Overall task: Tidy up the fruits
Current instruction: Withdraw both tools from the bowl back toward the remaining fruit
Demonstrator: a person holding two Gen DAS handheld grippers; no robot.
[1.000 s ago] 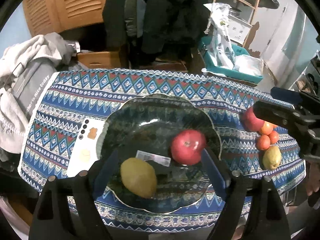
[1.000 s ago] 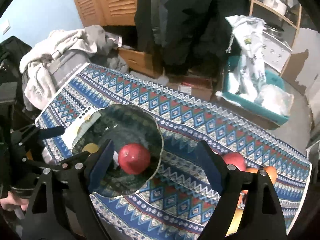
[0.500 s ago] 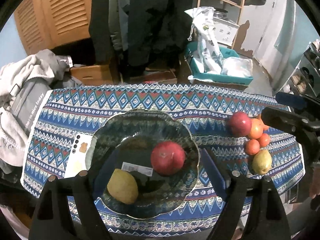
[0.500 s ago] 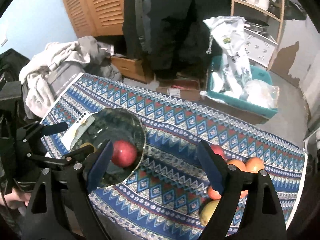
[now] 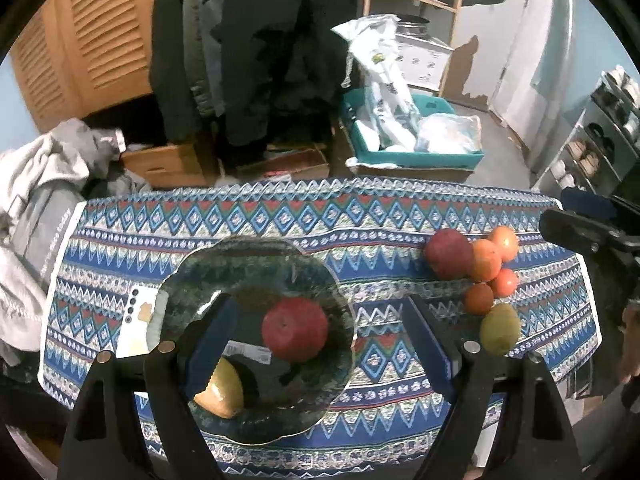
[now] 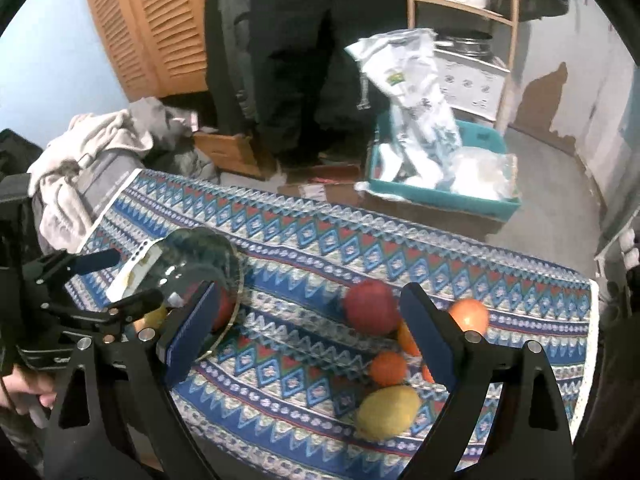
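A scalloped glass plate [image 5: 256, 252] on the patterned tablecloth holds a red apple [image 5: 295, 328] and a yellow-green fruit [image 5: 222, 388]. My left gripper [image 5: 316, 336] is open and empty, raised above the plate. At the table's right end lie a dark red apple [image 5: 448, 253], several small oranges [image 5: 486, 260] and a yellow-green fruit [image 5: 500, 328]. My right gripper [image 6: 308, 332] is open and empty above the cloth, with the red apple [image 6: 370, 306], an orange [image 6: 387, 368] and the yellow fruit [image 6: 388, 412] between its fingers. The plate [image 6: 224, 248] lies to its left.
A white phone [image 5: 138, 320] lies beside the plate's left rim. Past the table's far edge are a teal bin [image 5: 412, 156] with bags, cardboard boxes [image 5: 168, 164] and hanging dark coats. A pile of grey clothes [image 5: 36, 184] sits left of the table.
Both grippers have pulled back and up from the plate. My right gripper has swung right, from over the plate to over the loose fruit. Both stay open.
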